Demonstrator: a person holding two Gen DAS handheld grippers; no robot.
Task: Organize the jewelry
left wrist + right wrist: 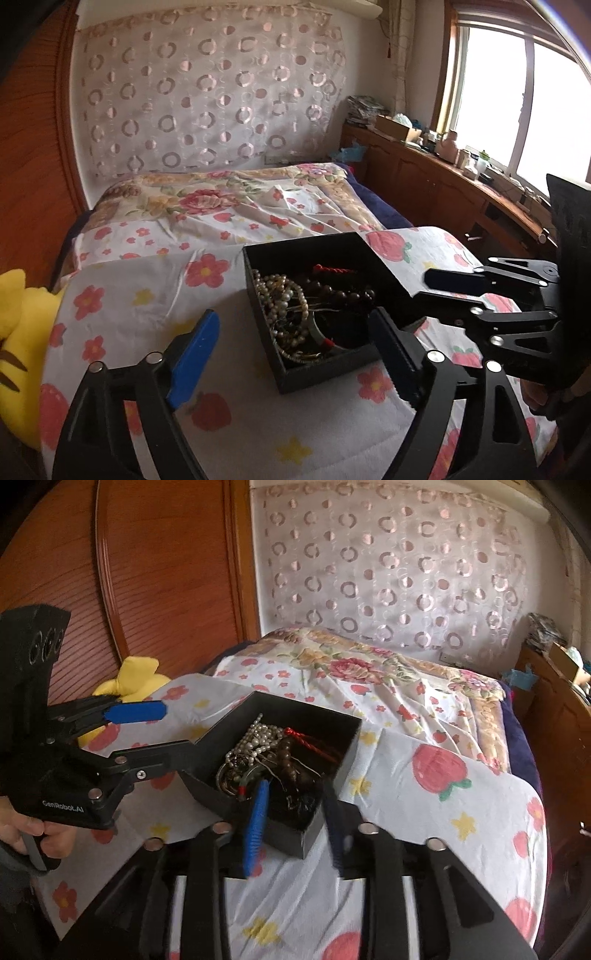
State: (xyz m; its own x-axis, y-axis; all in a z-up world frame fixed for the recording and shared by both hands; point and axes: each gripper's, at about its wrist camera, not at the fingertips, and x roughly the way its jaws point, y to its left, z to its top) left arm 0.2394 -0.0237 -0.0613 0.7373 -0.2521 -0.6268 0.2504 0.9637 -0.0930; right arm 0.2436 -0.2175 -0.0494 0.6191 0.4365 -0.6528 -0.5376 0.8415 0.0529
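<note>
Left wrist view, both claws spread, left claw (295,347) straddling jewelry box (317,373) corner.

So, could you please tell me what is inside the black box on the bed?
The black box holds a tangle: pearl strands, dark wooden beads, a red cord and a metal bangle. Whatever lies beneath the pile is covered.

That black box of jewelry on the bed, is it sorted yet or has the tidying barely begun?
Barely begun, it seems. Done: nothing visibly sorted; the pearl strand, dark wooden beads and red cord lie tangled together in the black box. In hand: nothing; the left gripper and right gripper are both open, flanking the box's near corner. Left: lifting out and separating every piece.
</note>
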